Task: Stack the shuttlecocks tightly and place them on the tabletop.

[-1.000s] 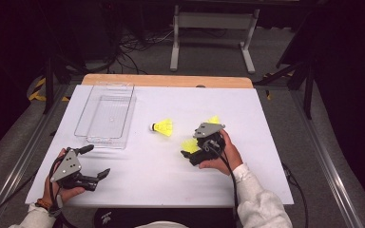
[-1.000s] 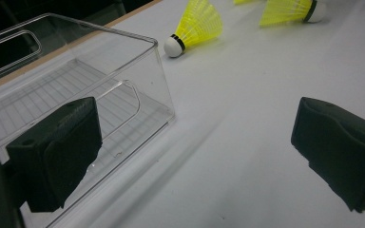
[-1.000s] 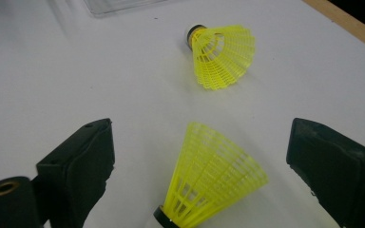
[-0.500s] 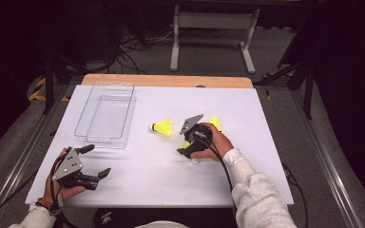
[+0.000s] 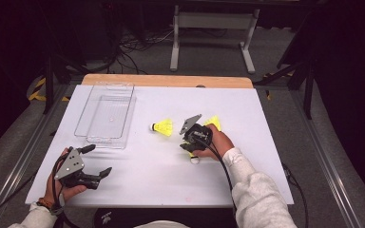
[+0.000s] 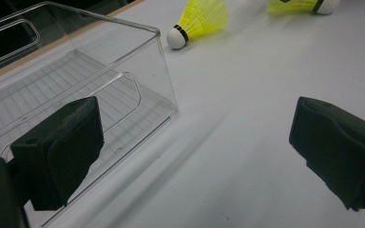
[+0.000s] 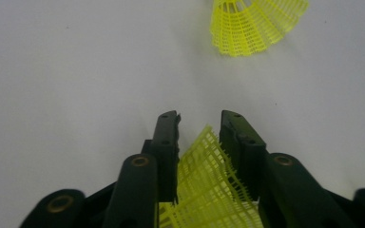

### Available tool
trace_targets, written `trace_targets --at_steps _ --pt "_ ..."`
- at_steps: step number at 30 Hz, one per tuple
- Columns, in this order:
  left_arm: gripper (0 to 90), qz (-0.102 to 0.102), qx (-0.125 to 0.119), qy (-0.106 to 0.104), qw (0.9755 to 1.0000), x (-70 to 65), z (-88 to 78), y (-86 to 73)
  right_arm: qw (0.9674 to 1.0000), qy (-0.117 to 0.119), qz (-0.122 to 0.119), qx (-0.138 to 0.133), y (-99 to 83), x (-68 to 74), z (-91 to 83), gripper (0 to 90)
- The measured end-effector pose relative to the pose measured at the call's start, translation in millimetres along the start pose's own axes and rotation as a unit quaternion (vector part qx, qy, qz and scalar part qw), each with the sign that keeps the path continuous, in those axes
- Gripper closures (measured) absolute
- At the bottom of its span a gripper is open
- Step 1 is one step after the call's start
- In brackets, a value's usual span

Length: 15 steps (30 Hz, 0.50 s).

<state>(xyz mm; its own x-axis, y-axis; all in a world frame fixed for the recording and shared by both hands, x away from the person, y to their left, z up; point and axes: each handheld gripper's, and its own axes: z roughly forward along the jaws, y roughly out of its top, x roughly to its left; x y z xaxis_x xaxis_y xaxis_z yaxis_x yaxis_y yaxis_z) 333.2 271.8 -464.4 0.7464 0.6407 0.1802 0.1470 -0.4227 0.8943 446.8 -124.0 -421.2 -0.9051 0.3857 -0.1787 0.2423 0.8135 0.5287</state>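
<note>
Nearest me, my left gripper [image 5: 94, 164] rests low on the white table [image 5: 147, 185], its two black jaws spread wide with nothing between them. In the left gripper view its left pad [image 6: 59, 152] stands against the near corner of the clear plastic rectangular bin [image 6: 76, 90].

Farther out on my right, my right gripper [image 5: 190, 147] has just been closing on a yellow mesh-skirted shuttlecock [image 7: 211, 190]. The jaws stand narrow, both pads pressing the skirt's sides, and its white cork tip [image 5: 195, 160] pokes out below the hand.

Beyond that lies a second yellow shuttlecock with a white cork [image 5: 161, 127], on its side between bin and gripper. A third yellow shuttlecock [image 5: 214, 122] lies just past my right hand.
</note>
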Motion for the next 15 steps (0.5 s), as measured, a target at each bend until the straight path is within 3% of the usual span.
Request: trace_targets --at_steps 8,15 --pt "5.0 0.000 0.002 0.000 1.0000 -0.3 0.4 0.2 0.9991 0.020 0.019 -0.033 0.5 0.0 -13.0 88.6" --pt "5.1 0.002 0.001 0.000 1.0000 -0.5 0.2 0.4 0.9964 0.008 0.029 -0.079 6.7 1.0 -25.2 89.1"
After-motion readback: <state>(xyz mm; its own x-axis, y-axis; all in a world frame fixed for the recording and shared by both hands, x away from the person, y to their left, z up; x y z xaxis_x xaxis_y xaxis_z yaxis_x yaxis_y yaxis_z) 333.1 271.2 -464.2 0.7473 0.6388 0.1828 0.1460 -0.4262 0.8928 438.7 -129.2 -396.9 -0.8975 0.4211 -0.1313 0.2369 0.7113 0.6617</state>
